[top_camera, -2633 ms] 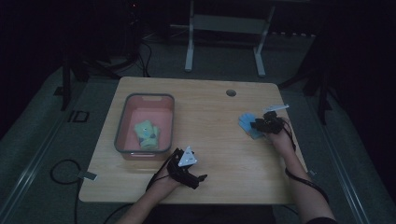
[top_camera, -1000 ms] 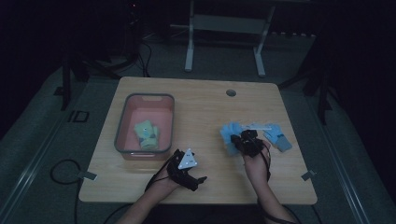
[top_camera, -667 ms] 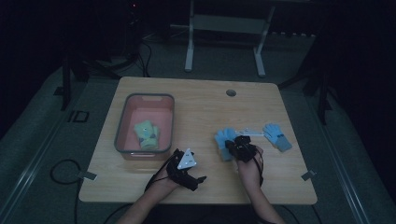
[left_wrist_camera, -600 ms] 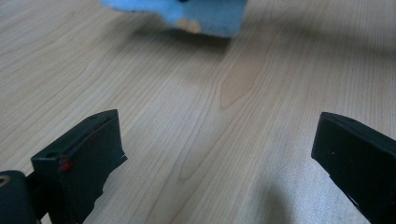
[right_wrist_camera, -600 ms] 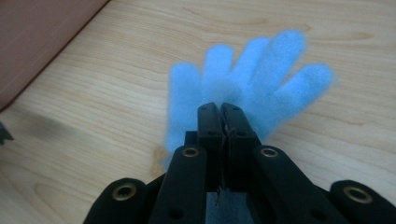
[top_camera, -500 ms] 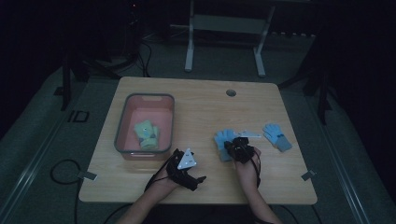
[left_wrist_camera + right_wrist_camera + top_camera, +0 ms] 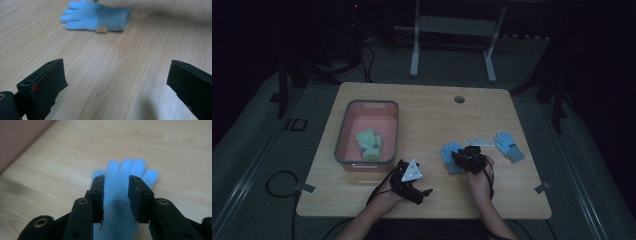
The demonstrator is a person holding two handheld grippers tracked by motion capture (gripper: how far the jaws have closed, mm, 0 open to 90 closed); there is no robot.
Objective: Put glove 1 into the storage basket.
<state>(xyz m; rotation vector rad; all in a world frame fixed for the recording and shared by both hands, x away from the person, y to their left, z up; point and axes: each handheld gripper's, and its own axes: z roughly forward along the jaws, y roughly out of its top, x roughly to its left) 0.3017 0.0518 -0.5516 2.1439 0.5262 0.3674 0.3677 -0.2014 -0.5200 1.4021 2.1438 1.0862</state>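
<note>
Overhead: second glove (image 7: 508,146) lies apart | right claw (image 7: 116,195) just parted, straddling blue glove (image 7: 125,182) | left claw (image 7: 117,82) wide apart

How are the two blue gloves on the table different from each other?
The near glove lies right at the right gripper, whose jaws, just opening, stand either side of it; the far glove lies alone nearer the table's right edge. The near glove's fingers point away from the person; the far glove lies slanted, grey cuff toward the edge. Both are light blue and lie flat.
</note>
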